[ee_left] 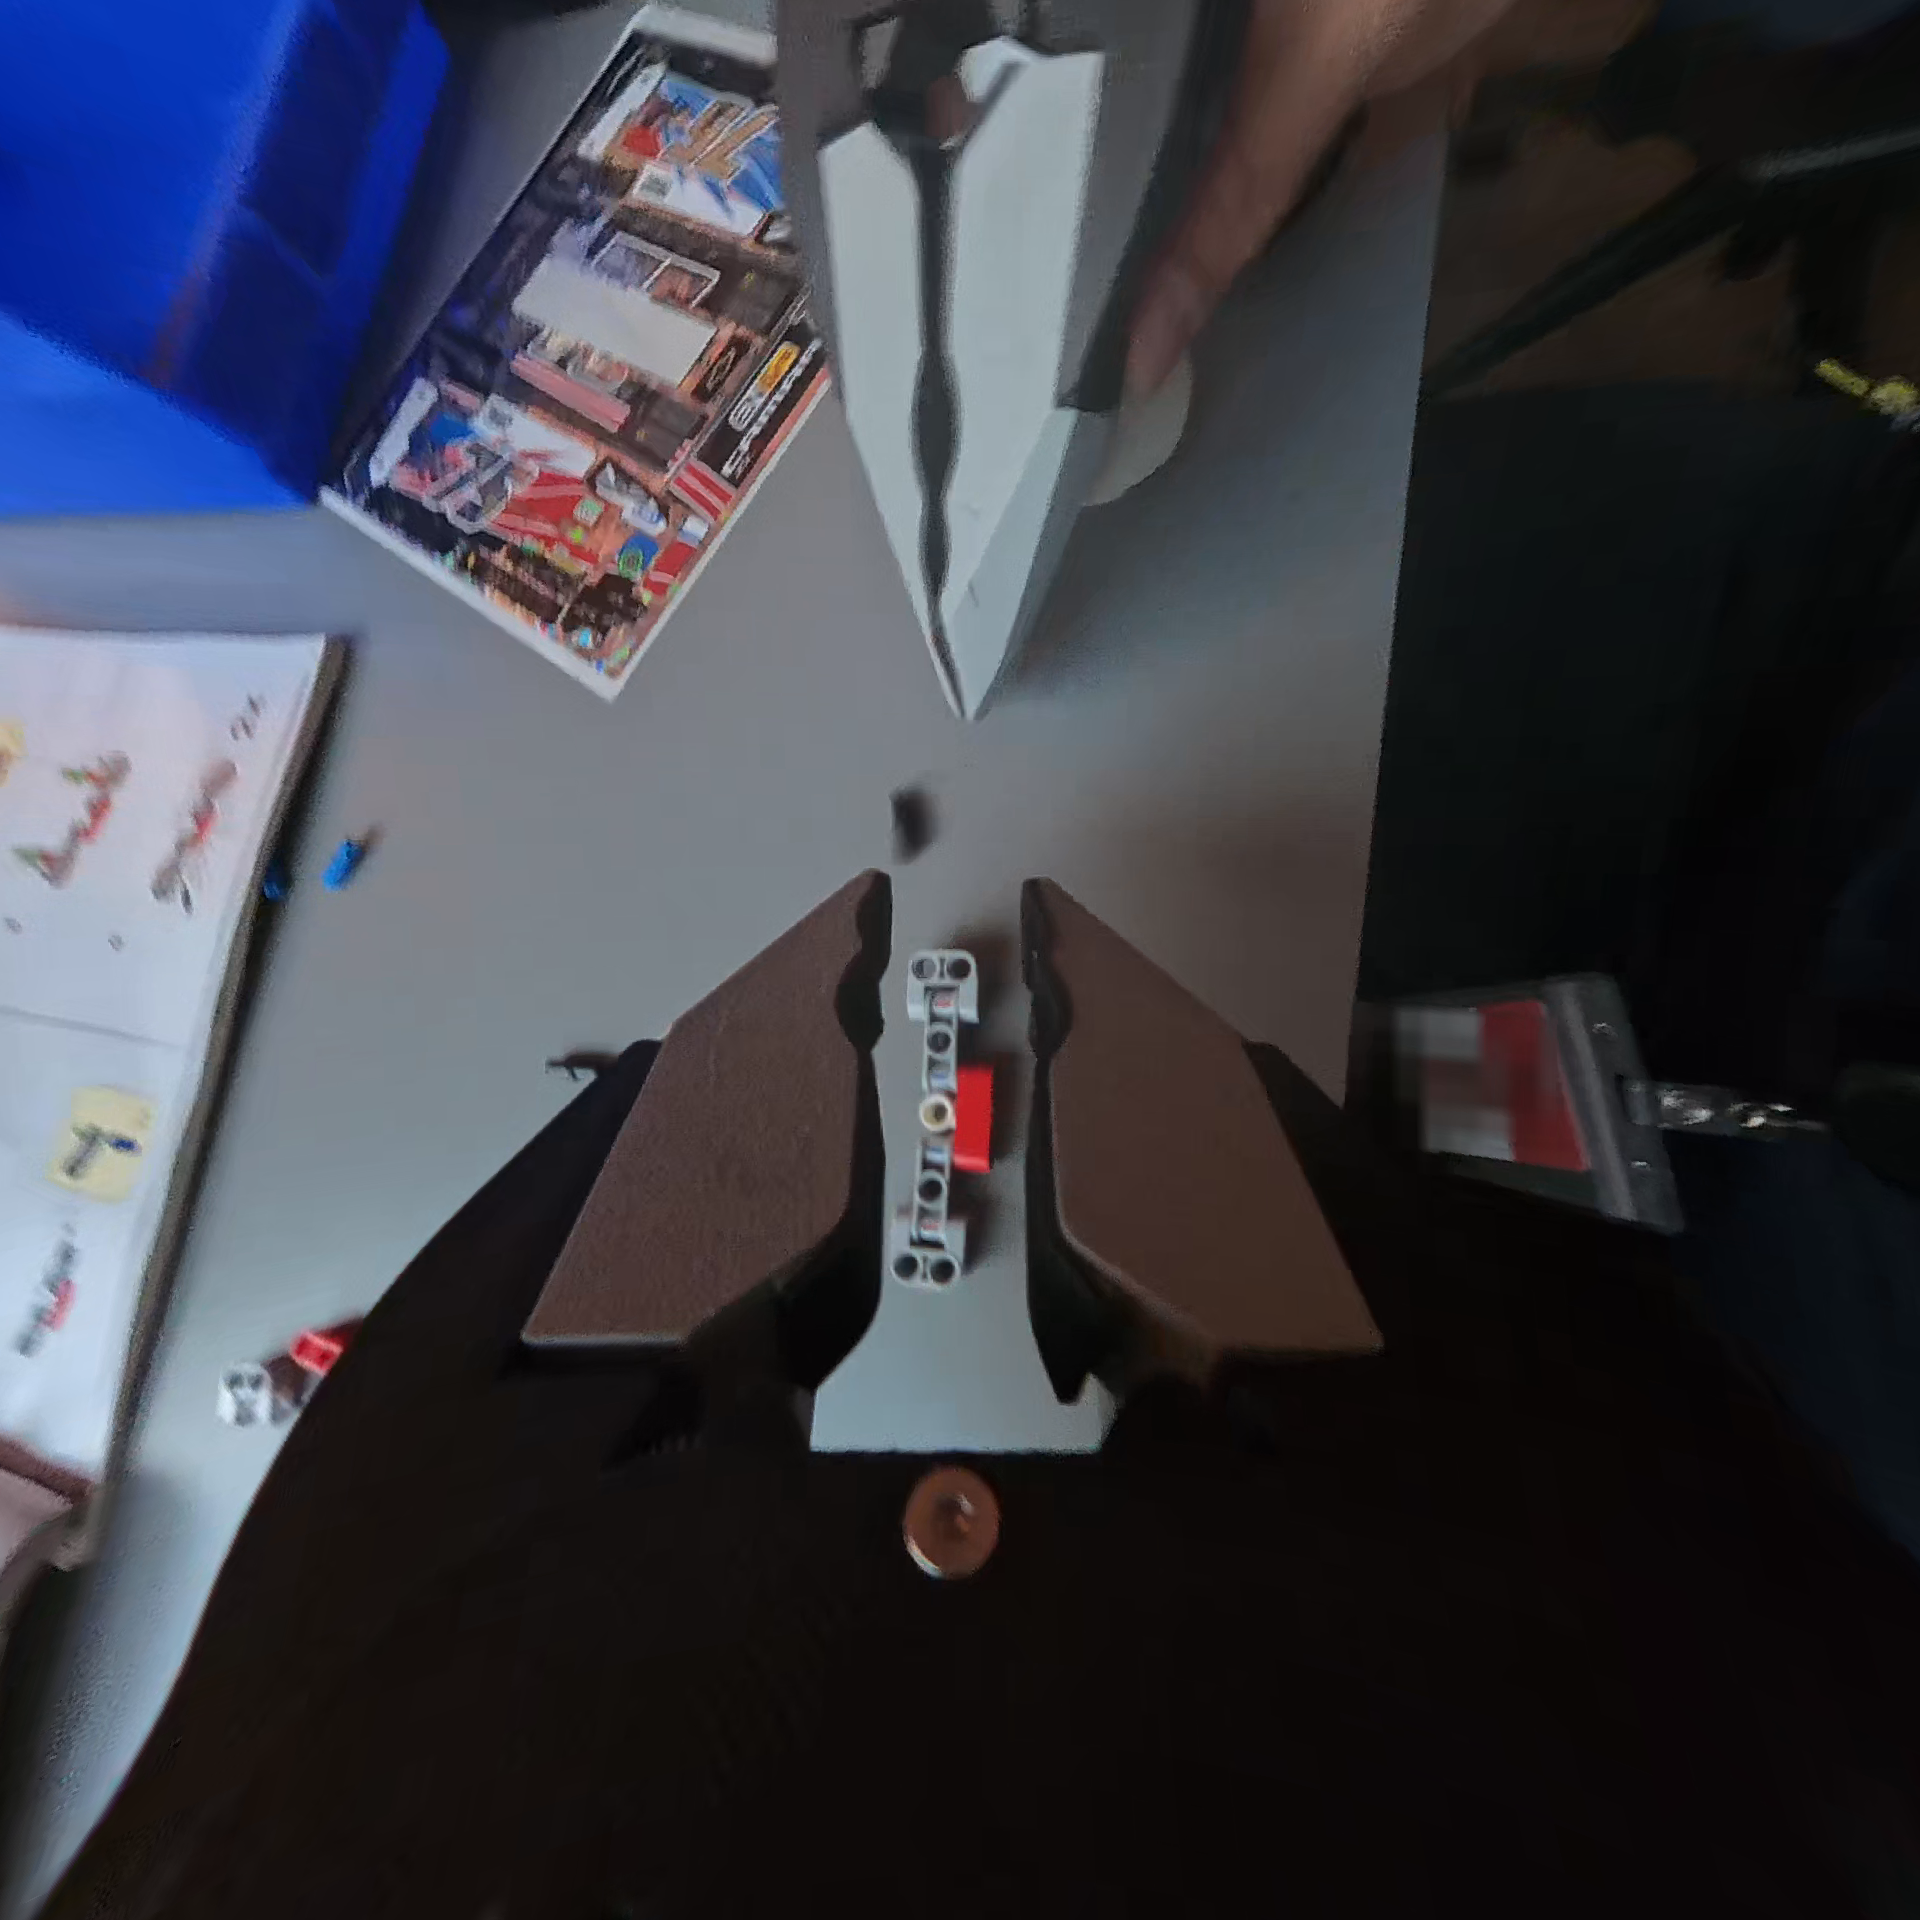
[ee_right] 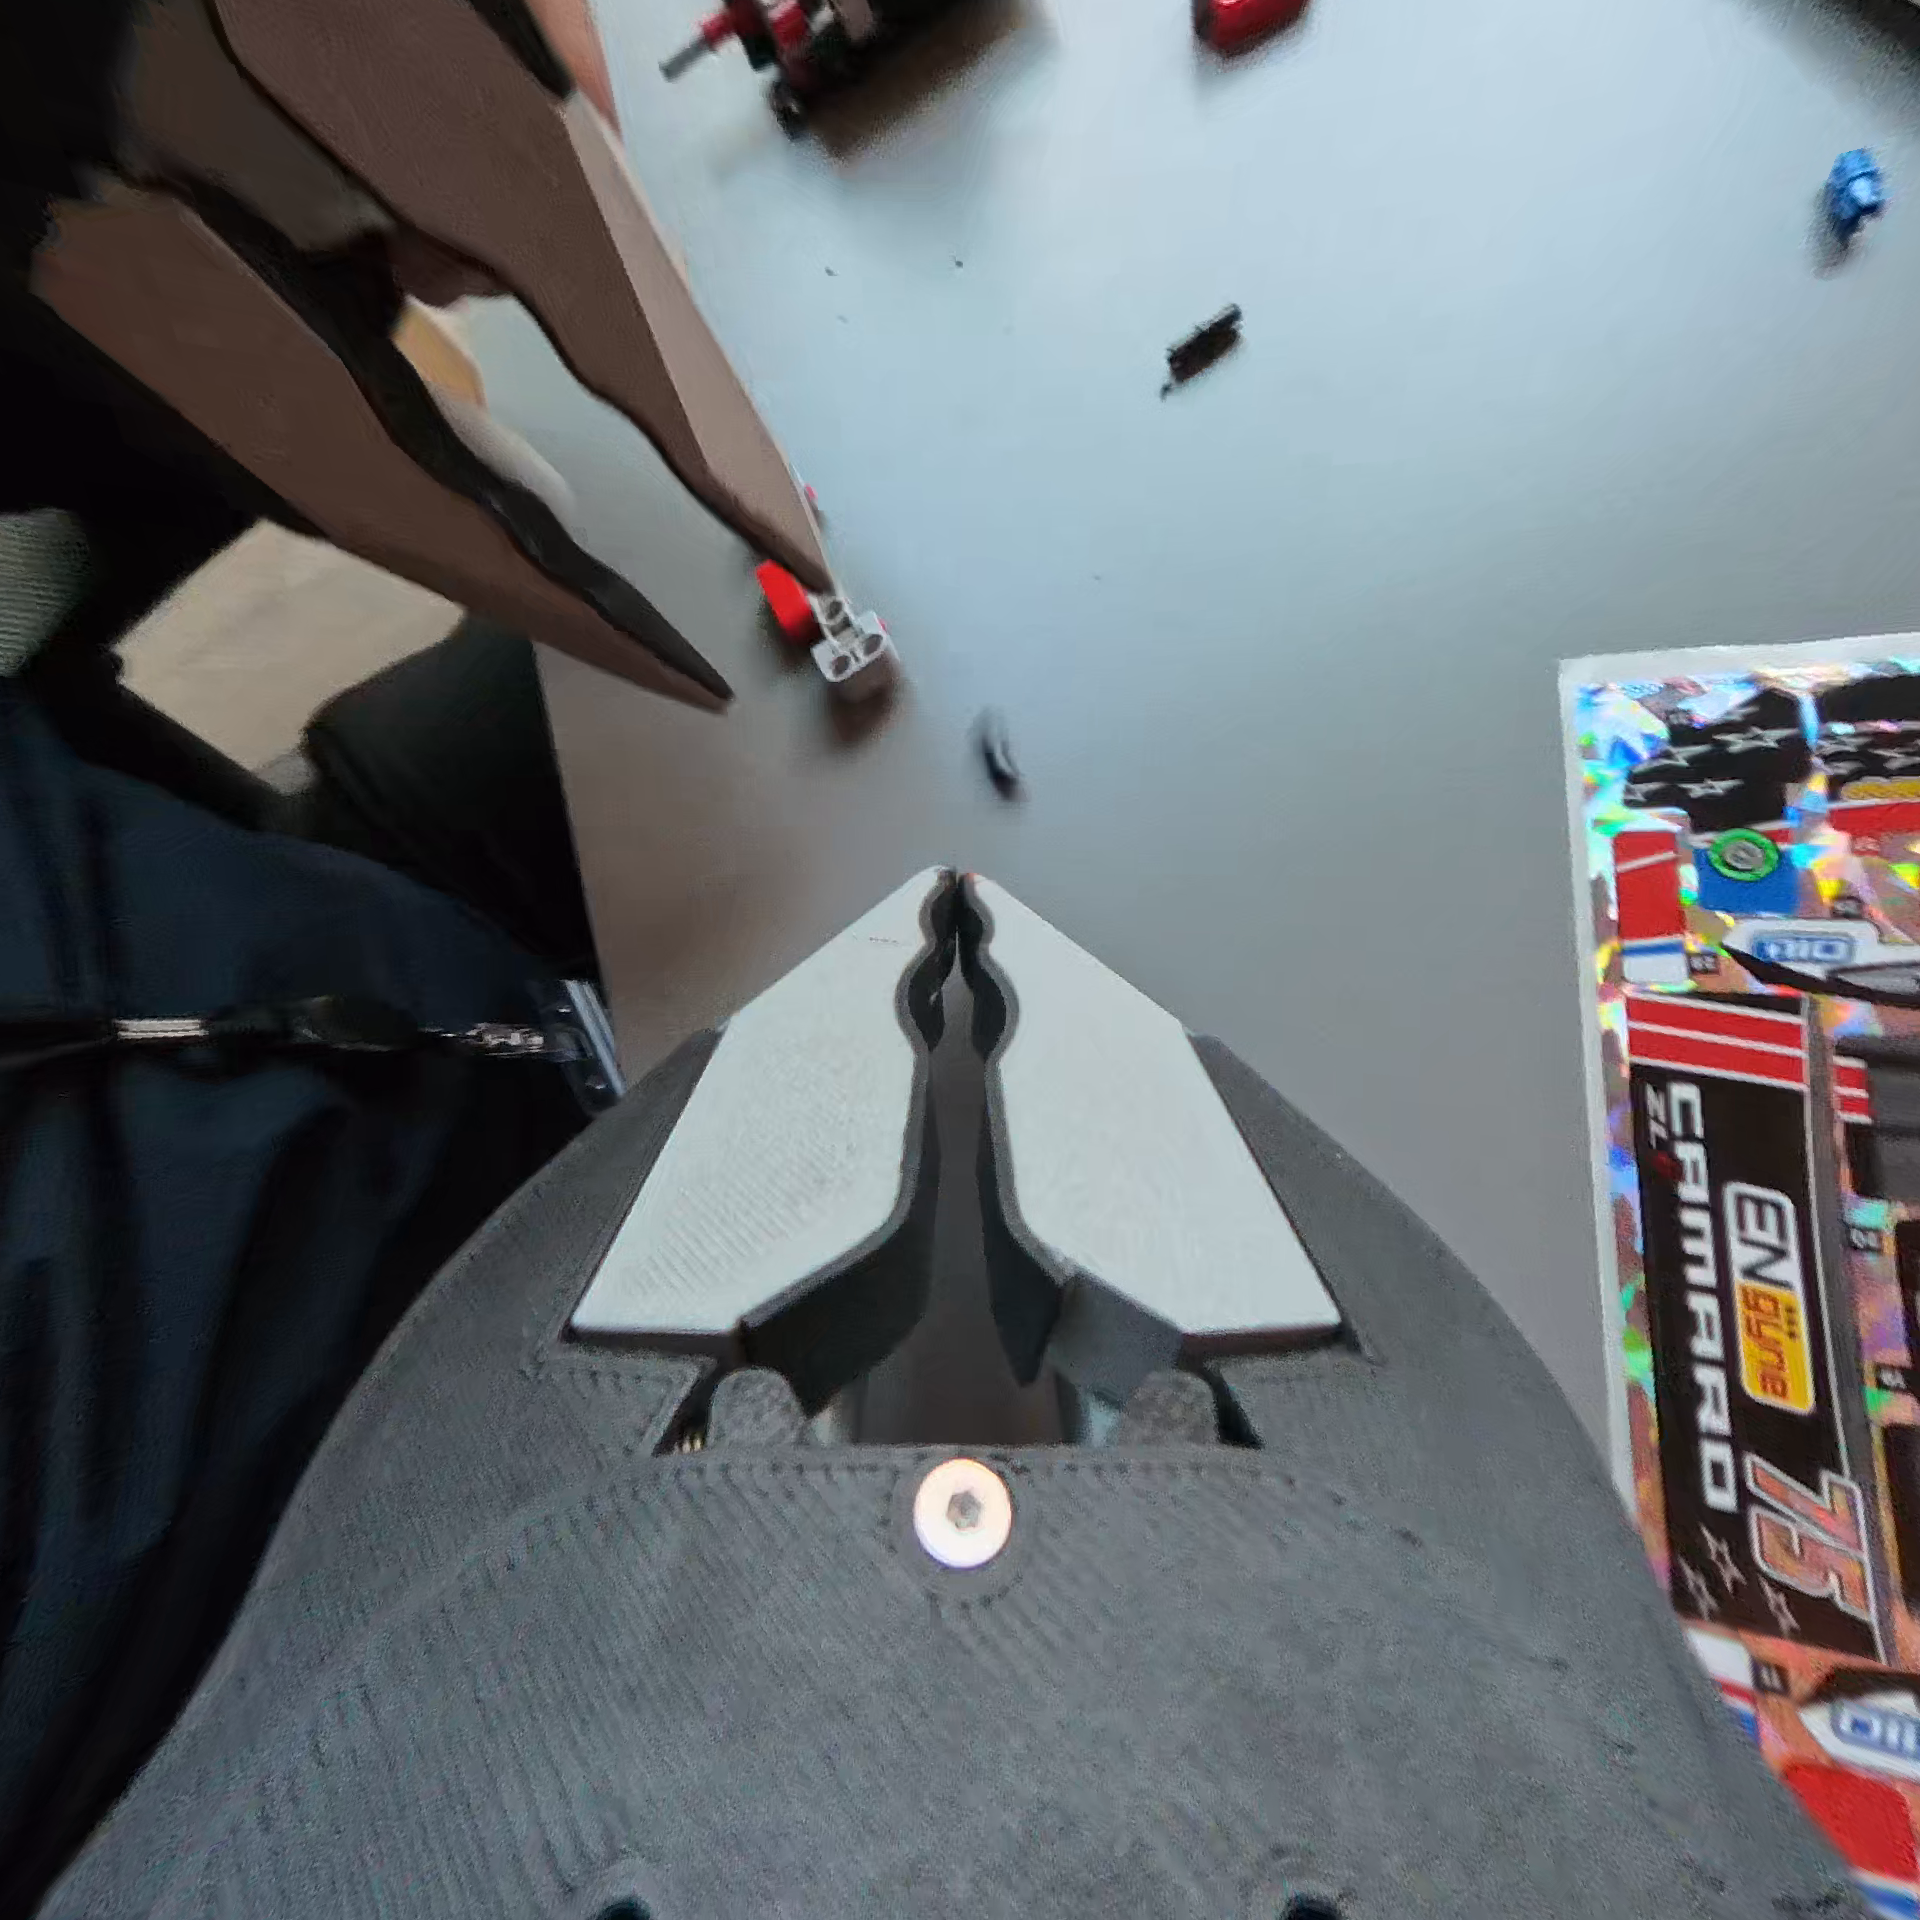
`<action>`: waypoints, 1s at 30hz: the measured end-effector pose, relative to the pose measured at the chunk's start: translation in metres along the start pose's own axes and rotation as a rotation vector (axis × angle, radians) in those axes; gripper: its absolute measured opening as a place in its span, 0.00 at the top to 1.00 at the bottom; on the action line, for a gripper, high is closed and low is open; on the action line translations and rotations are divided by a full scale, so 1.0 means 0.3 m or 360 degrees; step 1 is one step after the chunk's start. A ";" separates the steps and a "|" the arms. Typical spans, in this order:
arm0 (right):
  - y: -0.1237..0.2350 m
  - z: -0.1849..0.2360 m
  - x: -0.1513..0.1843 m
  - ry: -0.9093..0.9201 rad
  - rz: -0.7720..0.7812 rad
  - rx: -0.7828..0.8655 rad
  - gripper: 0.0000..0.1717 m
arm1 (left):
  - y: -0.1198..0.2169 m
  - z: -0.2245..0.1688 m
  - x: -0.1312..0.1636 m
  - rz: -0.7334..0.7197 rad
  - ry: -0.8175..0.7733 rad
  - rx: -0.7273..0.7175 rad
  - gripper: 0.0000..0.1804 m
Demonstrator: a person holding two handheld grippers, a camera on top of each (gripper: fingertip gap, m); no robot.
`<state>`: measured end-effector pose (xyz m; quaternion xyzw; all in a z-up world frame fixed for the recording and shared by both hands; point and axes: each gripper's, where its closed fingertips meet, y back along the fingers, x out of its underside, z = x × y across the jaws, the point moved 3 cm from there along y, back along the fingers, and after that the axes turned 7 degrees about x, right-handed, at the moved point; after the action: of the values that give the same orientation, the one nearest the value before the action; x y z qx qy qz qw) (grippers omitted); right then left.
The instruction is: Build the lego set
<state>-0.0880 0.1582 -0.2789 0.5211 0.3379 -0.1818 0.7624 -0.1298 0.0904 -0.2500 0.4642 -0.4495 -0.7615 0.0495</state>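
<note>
My left gripper (ee_left: 956,894) has brown fingers and is open just above the grey table (ee_left: 623,935). A grey holed beam with a red piece on its side (ee_left: 938,1112) lies on the table between the fingers, with a gap to each pad. The right wrist view shows the same beam (ee_right: 854,644) at the brown fingertips (ee_right: 717,686). My right gripper (ee_right: 956,878) has white fingers shut together with nothing between them. It also shows in the left wrist view (ee_left: 958,698), pointing at my left gripper. A small blurred black piece (ee_left: 912,826) (ee_right: 1000,750) lies between the two grippers.
A shiny sticker sheet (ee_right: 1766,1143) (ee_left: 613,353) lies beside my right gripper. A blue bin (ee_left: 187,229) and an open instruction booklet (ee_left: 125,987) are on the left. Loose pieces: blue (ee_right: 1851,197), black (ee_right: 1203,348), a red-black assembly (ee_right: 790,42). The table edge (ee_left: 1387,831) is close.
</note>
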 end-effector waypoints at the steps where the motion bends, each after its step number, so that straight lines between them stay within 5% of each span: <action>1: 0.001 0.002 -0.007 -0.0015 0.0000 -0.0048 1.00 | -0.015 -0.004 -0.008 0.0011 -0.0082 -0.0002 0.88; 7: -0.018 -0.059 -0.024 -0.0022 0.0037 -0.0020 1.00 | -0.039 0.084 0.031 0.0137 -0.0094 -0.0103 0.89; 16: -0.047 -0.065 -0.048 0.0084 0.0002 -0.0010 1.00 | 0.311 0.192 0.209 0.0132 0.0429 -0.0354 0.87; 26: -0.085 -0.058 -0.110 0.0185 -0.0067 -0.0016 1.00 | 0.111 0.183 0.238 0.0258 0.0683 -0.0097 0.89; 30: -0.074 -0.066 -0.106 0.0198 -0.0092 0.0009 1.00 | 0.089 0.209 0.274 0.0359 0.0776 -0.0198 0.87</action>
<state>-0.1310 0.1652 -0.2760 0.5236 0.3990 -0.1720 0.7329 -0.2323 0.0742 -0.2747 0.5770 -0.4255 -0.6430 0.2692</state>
